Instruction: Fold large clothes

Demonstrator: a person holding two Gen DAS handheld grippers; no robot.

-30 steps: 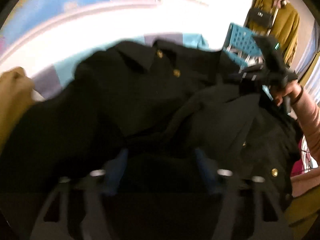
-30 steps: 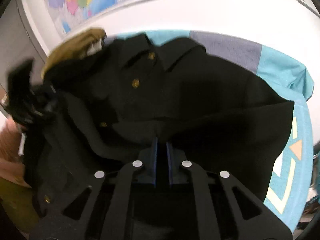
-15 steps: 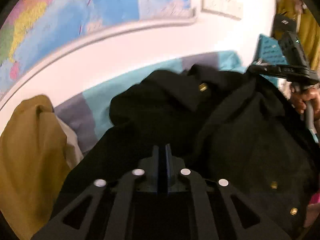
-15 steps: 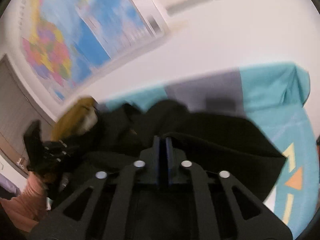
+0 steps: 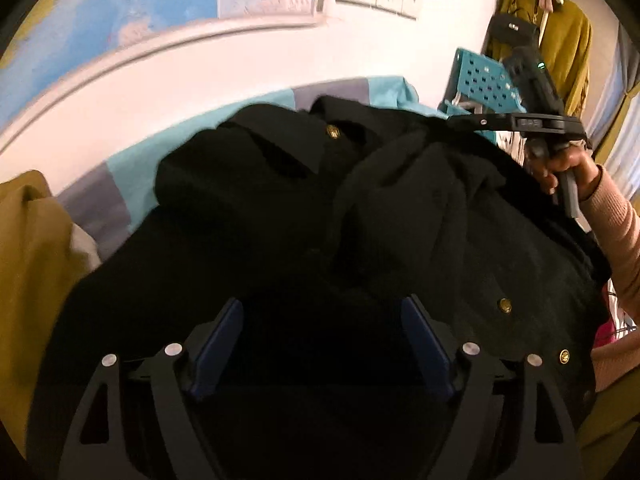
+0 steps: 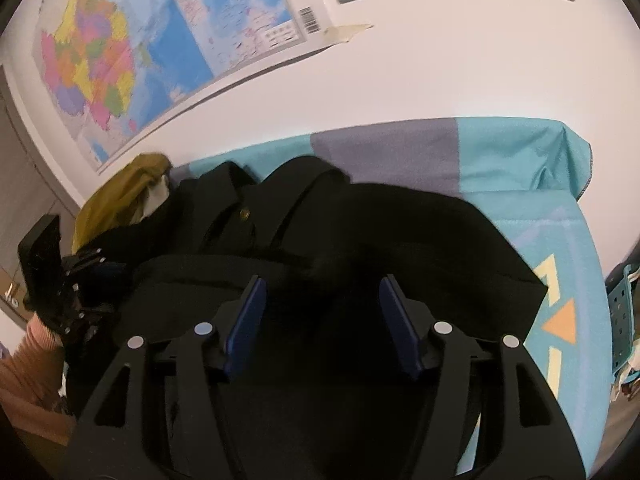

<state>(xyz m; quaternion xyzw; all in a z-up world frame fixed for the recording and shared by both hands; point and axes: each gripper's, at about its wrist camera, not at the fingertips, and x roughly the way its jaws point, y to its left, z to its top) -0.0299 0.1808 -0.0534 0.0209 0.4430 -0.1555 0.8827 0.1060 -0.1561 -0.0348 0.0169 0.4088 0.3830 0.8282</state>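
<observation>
Both tongs are opening over the black coat point(image 5: 256, 240) with gold buttons: the left tongs point(image 5: 322, 332) and right tongs point(image 6: 322, 312) stand spread, pinching nothing, above the teal-covered counter point(image 6: 520, 152).

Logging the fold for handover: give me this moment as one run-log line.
stage: fold laid | left gripper: opening, nothing pinched | right gripper: opening, nothing pinched | black coat: bunched on teal sheet

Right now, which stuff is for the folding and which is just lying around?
For the folding: black coat, left gripper and right gripper, both opening over it.

Just lying about: mustard garment, map, teal basket, hanging bag.
</observation>
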